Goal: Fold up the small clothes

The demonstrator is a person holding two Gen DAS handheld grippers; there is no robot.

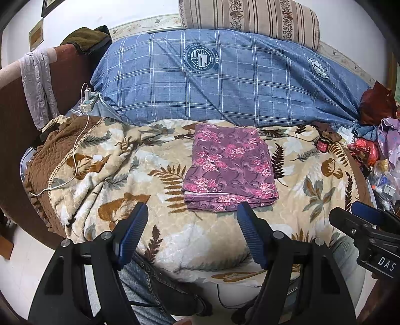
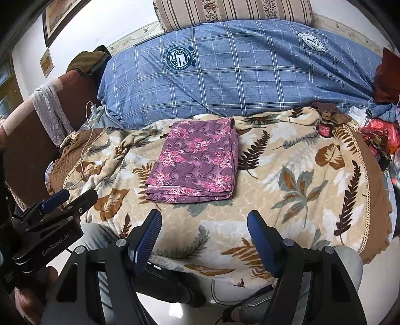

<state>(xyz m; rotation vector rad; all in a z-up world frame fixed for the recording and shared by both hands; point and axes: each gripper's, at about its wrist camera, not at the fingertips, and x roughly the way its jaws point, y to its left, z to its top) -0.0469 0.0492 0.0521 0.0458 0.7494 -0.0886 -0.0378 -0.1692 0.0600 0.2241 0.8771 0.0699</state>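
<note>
Both grippers, left gripper (image 1: 192, 220) and right gripper (image 2: 203, 228), are held wide open (empty), folded purple cloth (image 1: 230, 167) lying just ahead, nearer the left.

We see a purple, pink-flowered cloth (image 1: 228, 167) on a beige leaf-print blanket (image 1: 140, 190), beside a blue checked quilt (image 1: 225, 82).

Leaf-print blanket (image 1: 140, 175) covers the near bed. Blue checked duvet (image 1: 225, 82) lies beyond it, striped pillow (image 1: 250, 20) at far wall. White charger cable (image 1: 75, 160) trails at left; small dark jar (image 2: 324, 130) sits far right.
</note>
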